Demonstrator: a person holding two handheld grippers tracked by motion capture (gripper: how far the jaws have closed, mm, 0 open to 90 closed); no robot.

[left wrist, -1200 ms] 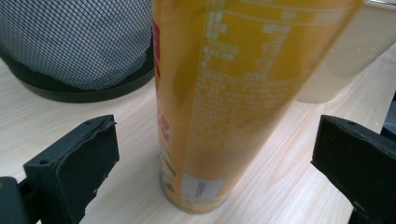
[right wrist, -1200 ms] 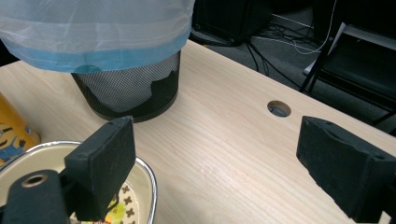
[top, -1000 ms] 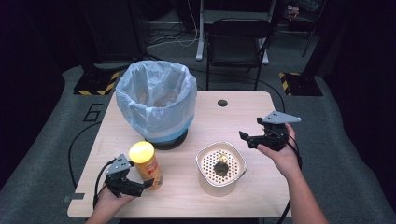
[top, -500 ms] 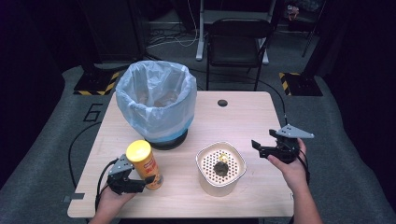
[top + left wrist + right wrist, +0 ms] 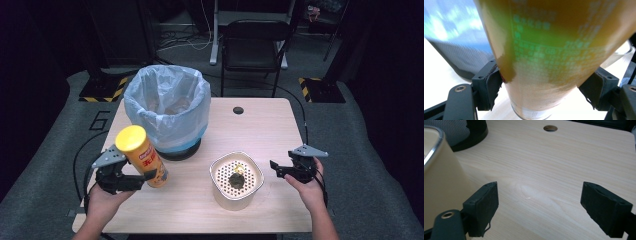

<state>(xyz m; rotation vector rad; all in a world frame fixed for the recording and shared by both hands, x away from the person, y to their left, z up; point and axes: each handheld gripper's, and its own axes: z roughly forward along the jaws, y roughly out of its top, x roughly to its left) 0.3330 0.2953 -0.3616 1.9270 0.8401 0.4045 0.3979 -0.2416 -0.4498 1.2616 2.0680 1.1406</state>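
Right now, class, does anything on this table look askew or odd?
Yes. The yellow-lidded can leans sideways, lid tilted away from the bin, clamped in the left tongs. Dark scraps lie on the strainer insert of the cream pot.

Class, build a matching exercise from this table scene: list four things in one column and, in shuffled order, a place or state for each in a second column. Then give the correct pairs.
Things
1. yellow-lidded can
2. bin
3. cream container
4. right tool

Places or states
A. lined with a pale blue bag
B. open, with nothing between its jaws
C. clamped in the left tool, tilted above the table
D. has a perforated insert with a dark lump on it

Pairs: 1-C, 2-A, 3-D, 4-B
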